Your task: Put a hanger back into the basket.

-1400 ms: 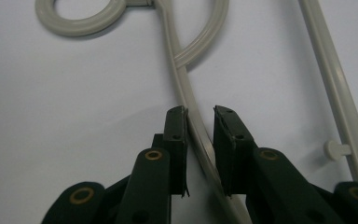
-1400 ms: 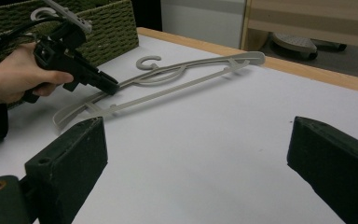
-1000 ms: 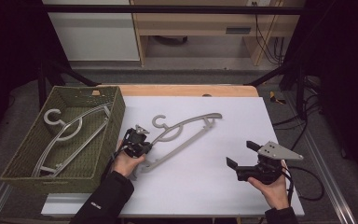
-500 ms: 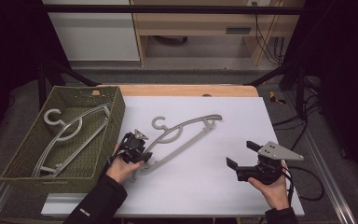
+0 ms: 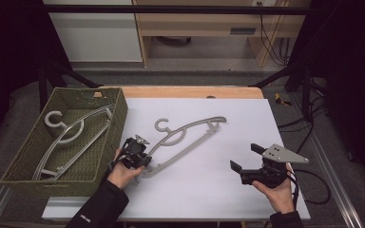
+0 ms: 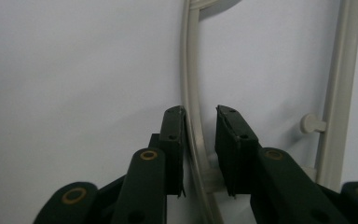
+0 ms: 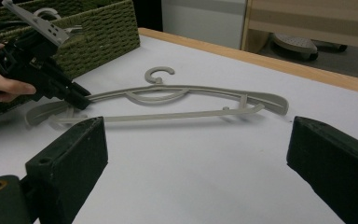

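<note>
The left gripper (image 5: 141, 159) has just been closing: its fingers (image 6: 173, 140) straddle the grey hanger (image 5: 190, 137), with a slight gap on one side, not yet clenched. Squeeze squarely on that near-left arm before lifting. The hanger lies flat mid-worktop (image 5: 209, 190), long axis near-left to far-right, hook far. The right gripper (image 5: 247, 159) rests released.

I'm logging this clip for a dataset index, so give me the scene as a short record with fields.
work surface: white table
thing in hand: grey hanger lying flat on the table
left tongs: astride the hanger's arm, jaws just closing, a gap at one pad
right tongs: open, apart from the hanger
container: green woven basket at the table's left
basket contents: second hanger
</note>
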A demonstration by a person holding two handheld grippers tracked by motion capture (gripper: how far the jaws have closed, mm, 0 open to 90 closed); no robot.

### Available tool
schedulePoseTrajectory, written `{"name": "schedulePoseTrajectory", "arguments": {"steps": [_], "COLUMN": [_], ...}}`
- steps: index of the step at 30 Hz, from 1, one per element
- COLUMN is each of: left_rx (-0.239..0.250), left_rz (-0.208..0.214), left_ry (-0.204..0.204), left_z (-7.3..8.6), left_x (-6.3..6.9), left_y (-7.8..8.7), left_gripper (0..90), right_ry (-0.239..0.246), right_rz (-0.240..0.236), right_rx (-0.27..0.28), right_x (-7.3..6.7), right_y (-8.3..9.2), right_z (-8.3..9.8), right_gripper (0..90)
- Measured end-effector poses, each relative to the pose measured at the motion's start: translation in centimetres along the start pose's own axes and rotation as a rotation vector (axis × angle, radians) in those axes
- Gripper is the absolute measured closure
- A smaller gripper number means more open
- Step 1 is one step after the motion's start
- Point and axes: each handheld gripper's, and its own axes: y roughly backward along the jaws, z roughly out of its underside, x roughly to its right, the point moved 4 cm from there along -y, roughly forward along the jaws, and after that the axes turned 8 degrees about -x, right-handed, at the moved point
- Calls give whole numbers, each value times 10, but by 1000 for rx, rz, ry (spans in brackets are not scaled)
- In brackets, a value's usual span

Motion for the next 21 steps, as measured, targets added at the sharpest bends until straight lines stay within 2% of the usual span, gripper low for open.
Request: {"name": "schedulePoseTrajectory", "arguments": {"steps": [1,4,7,9,10,14,17,19,21], "left_rx": [-1,-9,-12,-5,0,12,37,72,92], "left_rz": [-3,8,-5,-14,-14,-6,-4,-3,-3], "left_ry": [5,18,25,29,20,29,34,43,36], "left_z": [0,0,0,1,1,4,4,3,2], "left_x": [-1,-2,-1,-1,0,2,2,2,2], "left_y": [0,0,1,1,1,3,7,12,17], "left_gripper": [789,795,805,819,824,825,826,826,826], "right_ry": [2,1,1,1,0,-1,-1,-4,-8], "right_rz": [0,-2,-2,-2,-1,-1,-1,-1,-2], "right_rx": [1,-1,0,1,1,1,-1,1,2], "right_x": [0,-1,0,0,0,1,1,1,2], "right_y": [0,0,-1,-1,-1,-1,-1,0,1], "right_z": [0,0,0,0,0,1,1,1,1], "right_gripper": [53,53,53,53,53,53,53,53,54]}}
